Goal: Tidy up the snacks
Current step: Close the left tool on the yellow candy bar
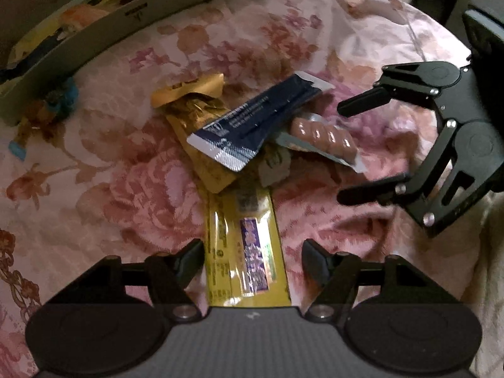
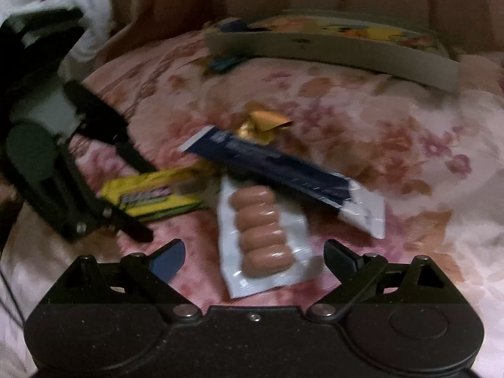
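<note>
Left gripper (image 1: 252,252) is spread wide, straddling the yellow bar (image 1: 245,252) at bottom centre of its view, not clamped. Right gripper (image 2: 255,255) is also spread wide, lined up on the sausage pack (image 2: 263,236) just ahead of it; empty.

Mid-frame pile: the blue wrapper (image 1: 258,126) lies across the gold wrapper (image 1: 195,126) and overlaps the sausage pack's far end.

Farther, upper left of the left view: the tray (image 1: 104,34) on the floral bedspread (image 1: 126,189), apparently the drop spot, though its contents are blurred.

Risks:
- pulling the sausages drags the blue wrapper along, since they overlap
- soft bedding, so fingers may pinch fabric
- both tools work close together, collision possible
</note>
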